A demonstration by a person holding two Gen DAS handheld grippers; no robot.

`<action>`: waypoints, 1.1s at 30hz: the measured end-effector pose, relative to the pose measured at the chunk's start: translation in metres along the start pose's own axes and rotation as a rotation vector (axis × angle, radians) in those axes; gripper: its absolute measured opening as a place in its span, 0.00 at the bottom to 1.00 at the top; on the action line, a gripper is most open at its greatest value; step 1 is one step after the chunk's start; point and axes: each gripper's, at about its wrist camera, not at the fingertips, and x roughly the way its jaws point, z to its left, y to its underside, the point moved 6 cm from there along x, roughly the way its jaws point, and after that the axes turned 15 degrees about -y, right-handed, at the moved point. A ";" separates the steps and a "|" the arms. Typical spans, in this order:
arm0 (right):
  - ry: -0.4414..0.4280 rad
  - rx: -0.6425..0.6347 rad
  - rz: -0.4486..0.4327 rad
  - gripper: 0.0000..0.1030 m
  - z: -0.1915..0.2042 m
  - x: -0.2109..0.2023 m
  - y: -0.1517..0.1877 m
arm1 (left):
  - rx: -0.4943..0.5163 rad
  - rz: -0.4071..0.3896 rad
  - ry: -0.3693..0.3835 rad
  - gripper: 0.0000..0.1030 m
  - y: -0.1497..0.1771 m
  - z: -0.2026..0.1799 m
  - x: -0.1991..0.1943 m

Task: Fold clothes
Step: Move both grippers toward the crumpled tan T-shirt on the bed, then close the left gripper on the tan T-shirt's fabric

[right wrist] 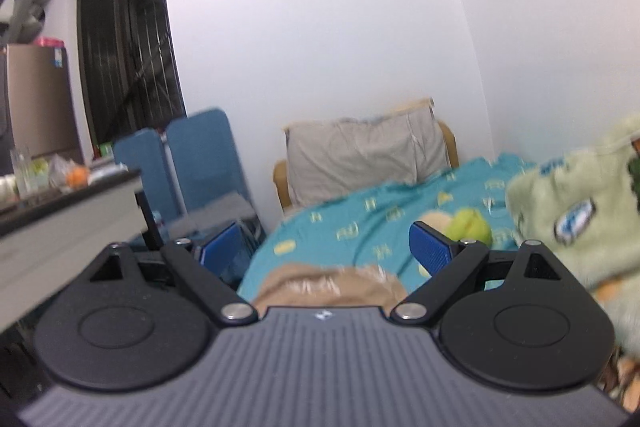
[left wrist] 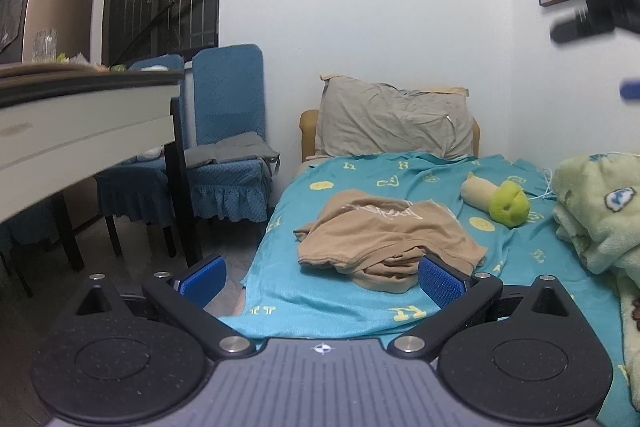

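The tan shirt (left wrist: 384,239) lies crumpled just beyond the left gripper (left wrist: 320,277) (nearer one); both grippers gape empty.

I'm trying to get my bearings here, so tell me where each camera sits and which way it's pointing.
Left wrist: sits on the left hand-held gripper, looking along the bed at the crumpled tan shirt and the pillow; its own open fingers show, with the other gripper at the upper right.
Right wrist: sits on the right hand-held gripper, tilted higher toward the wall; its own open fingers show, the view blurred.
Shared: shirt, pillow, green plush toy, blue chair.
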 end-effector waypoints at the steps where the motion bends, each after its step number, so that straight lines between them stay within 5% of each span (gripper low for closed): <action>1: -0.005 -0.004 -0.012 0.90 -0.001 0.000 -0.010 | -0.001 0.003 0.001 1.00 -0.003 -0.001 -0.002; 4: 0.012 -0.030 -0.009 0.90 -0.013 0.003 -0.025 | -0.002 0.006 0.004 1.00 -0.019 -0.006 -0.007; 13: 0.052 -0.032 0.141 0.90 -0.045 0.034 0.019 | 0.039 -0.045 -0.009 1.00 -0.086 -0.029 -0.007; 24: 0.068 0.053 0.208 0.90 -0.063 0.031 0.071 | 0.082 -0.044 0.085 1.00 -0.003 -0.042 0.053; 33: 0.133 0.133 0.220 0.90 -0.082 0.048 0.086 | 0.278 0.048 0.067 1.00 0.029 -0.079 0.129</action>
